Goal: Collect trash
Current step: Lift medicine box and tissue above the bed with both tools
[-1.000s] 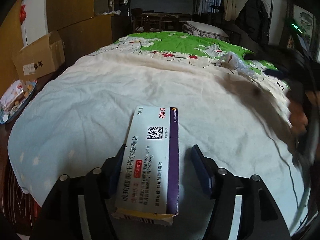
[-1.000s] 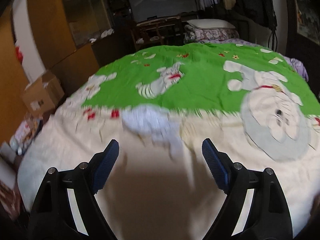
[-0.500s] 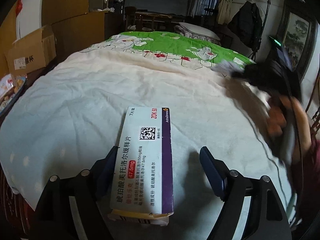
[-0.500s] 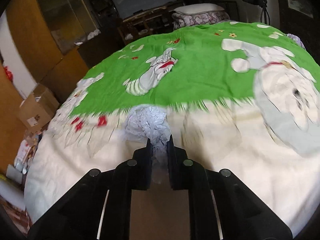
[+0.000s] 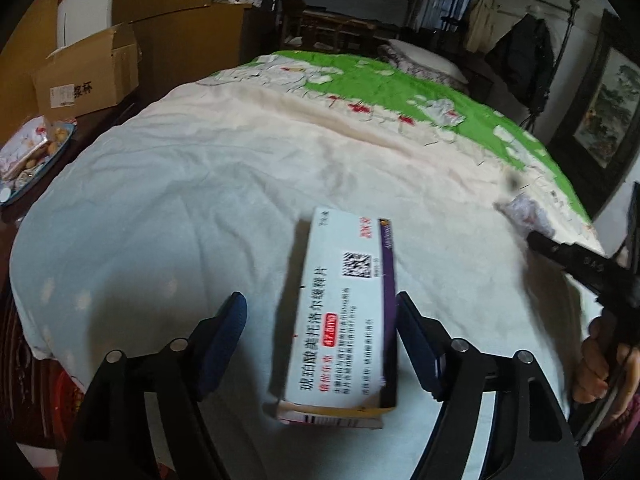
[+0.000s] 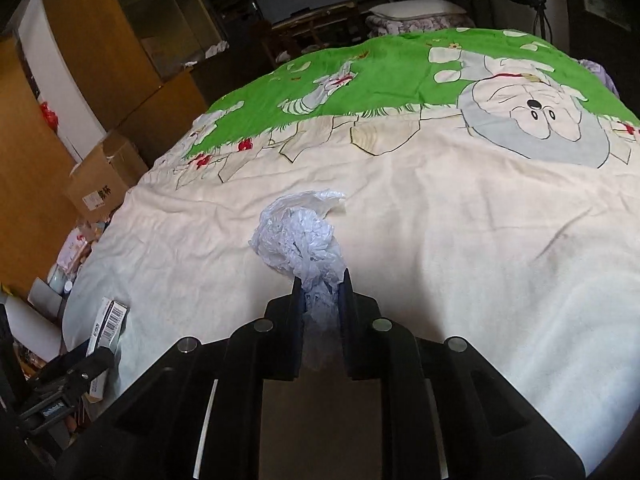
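Right gripper (image 6: 320, 276) jaws clenched on crumpled plastic bag (image 6: 298, 236), low over the bed (image 6: 480, 240). Light, limp, slippery; grip the bunched neck. Left gripper (image 5: 320, 312) jaws just narrowed, released around stiff medicine box (image 5: 344, 312); only one pad touches.

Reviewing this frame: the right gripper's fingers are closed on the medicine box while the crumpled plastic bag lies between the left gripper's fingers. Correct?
Not quite: the items are swapped. The right wrist view shows the right gripper closed on the crumpled plastic bag; the left wrist view shows the medicine box between the left gripper's fingers.
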The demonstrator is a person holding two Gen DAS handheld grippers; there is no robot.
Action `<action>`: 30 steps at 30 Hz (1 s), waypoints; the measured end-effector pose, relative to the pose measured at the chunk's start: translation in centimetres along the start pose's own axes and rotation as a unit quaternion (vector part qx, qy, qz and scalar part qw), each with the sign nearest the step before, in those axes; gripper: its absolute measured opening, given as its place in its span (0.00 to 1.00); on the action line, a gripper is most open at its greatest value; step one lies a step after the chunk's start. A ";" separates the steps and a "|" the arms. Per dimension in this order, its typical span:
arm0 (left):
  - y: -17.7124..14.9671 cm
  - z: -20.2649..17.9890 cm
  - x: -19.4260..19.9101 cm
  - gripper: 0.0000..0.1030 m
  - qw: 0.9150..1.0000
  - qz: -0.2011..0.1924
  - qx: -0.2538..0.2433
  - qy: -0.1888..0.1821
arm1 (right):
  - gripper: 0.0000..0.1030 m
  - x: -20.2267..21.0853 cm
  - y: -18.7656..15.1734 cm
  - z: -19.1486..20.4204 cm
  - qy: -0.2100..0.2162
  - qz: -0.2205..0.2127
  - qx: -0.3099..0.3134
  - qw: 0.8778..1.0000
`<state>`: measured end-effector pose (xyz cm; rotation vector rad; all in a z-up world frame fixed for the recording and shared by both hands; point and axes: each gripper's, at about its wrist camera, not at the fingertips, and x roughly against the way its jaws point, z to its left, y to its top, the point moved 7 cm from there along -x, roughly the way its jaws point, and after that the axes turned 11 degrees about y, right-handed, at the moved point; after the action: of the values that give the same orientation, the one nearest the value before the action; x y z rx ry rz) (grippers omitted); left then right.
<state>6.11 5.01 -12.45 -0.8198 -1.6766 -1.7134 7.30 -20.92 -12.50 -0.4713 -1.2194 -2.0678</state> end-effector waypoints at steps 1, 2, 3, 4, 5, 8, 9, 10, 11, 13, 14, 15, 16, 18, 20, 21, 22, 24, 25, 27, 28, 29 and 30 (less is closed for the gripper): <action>0.0 0.0 -0.1 0.65 1.000 -0.001 -0.002 0.007 | 0.26 0.1 -0.1 -0.1 0.006 -0.001 -0.002 1.000; 0.0 0.0 0.0 0.57 1.000 -0.003 -0.007 0.016 | 0.31 0.1 -0.1 -0.1 0.013 -0.003 -0.005 1.000; 0.0 0.0 0.0 0.47 1.000 -0.003 -0.011 0.020 | 0.35 0.1 0.0 -0.1 0.018 -0.004 -0.007 1.000; 0.1 -0.2 0.2 0.45 1.000 -0.004 -0.014 0.020 | 0.38 0.2 -0.1 -0.1 0.023 -0.007 -0.008 1.000; 0.2 -0.2 0.3 0.45 1.000 -0.004 -0.012 0.018 | 0.42 0.3 -0.1 0.0 0.026 -0.011 -0.007 1.000; 0.7 -0.1 1.6 0.44 1.000 -0.016 -0.006 0.010 | 0.45 0.5 0.0 0.0 0.027 -0.021 -0.005 0.999; 0.9 -0.2 2.1 0.44 1.000 -0.023 -0.009 0.012 | 0.45 0.5 0.0 0.0 0.027 -0.023 -0.005 0.999; 1.1 -0.3 2.5 0.44 0.999 -0.027 -0.011 0.013 | 0.45 0.6 0.0 0.0 0.028 -0.026 -0.006 0.999; 1.4 -0.4 3.2 0.44 0.999 -0.034 -0.015 0.014 | 0.47 0.6 -0.1 -0.1 0.027 -0.028 -0.005 0.999; 1.8 -0.6 4.4 0.44 0.999 -0.044 -0.018 0.015 | 0.52 0.7 -0.1 -0.1 0.024 -0.032 -0.004 0.999; 2.1 -0.6 5.1 0.44 0.998 -0.051 -0.018 0.015 | 0.56 0.8 -0.1 0.0 0.021 -0.034 -0.003 0.999; 2.2 -0.6 5.6 0.44 0.998 -0.056 -0.019 0.016 | 0.58 0.8 -0.1 0.0 0.018 -0.035 -0.002 0.999; 2.4 -0.6 6.3 0.44 0.998 -0.062 -0.020 0.018 | 0.58 0.7 0.0 -0.1 0.016 -0.034 -0.003 0.999; 2.5 -0.5 7.4 0.44 0.997 -0.070 -0.020 0.022 | 0.58 0.6 0.3 -0.3 0.016 -0.031 -0.011 0.999; 2.3 -0.4 8.3 0.44 0.997 -0.073 -0.018 0.024 | 0.44 0.4 0.4 -0.6 0.014 -0.024 -0.021 0.999; 2.2 -0.2 8.8 0.44 0.997 -0.074 -0.016 0.026 | 0.20 0.2 0.3 -0.7 0.017 -0.017 -0.024 0.999; 2.0 -0.1 9.2 0.44 0.997 -0.075 -0.014 0.028 | 0.13 0.1 0.3 -0.7 0.019 -0.015 -0.025 0.999; 1.7 0.1 10.1 0.44 0.996 -0.077 -0.011 0.032 | 0.10 0.6 0.3 -0.6 0.019 -0.028 -0.023 0.999; 1.5 0.3 10.6 0.44 0.996 -0.079 -0.010 0.035 | 0.10 1.1 0.3 -0.5 0.018 -0.038 -0.021 0.999; 1.3 0.8 11.9 0.44 0.996 -0.083 -0.008 0.040 | 0.10 3.0 0.3 -0.1 0.017 -0.062 -0.017 0.998; 1.2 1.1 12.8 0.44 0.995 -0.088 -0.006 0.044 | 0.10 3.7 0.2 0.1 0.018 -0.068 -0.016 0.997; 1.2 1.4 13.4 0.44 0.995 -0.093 -0.006 0.046 | 0.10 4.9 -0.2 0.6 0.026 -0.075 -0.017 0.997; 1.1 1.6 14.1 0.45 0.994 -0.098 -0.005 0.049 | 0.10 6.2 -0.6 1.2 0.037 -0.082 -0.017 0.996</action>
<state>-1.86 6.60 -0.75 -0.5806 -1.7308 -1.8633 2.50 -22.00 -8.56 -0.3148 -1.2161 -2.2265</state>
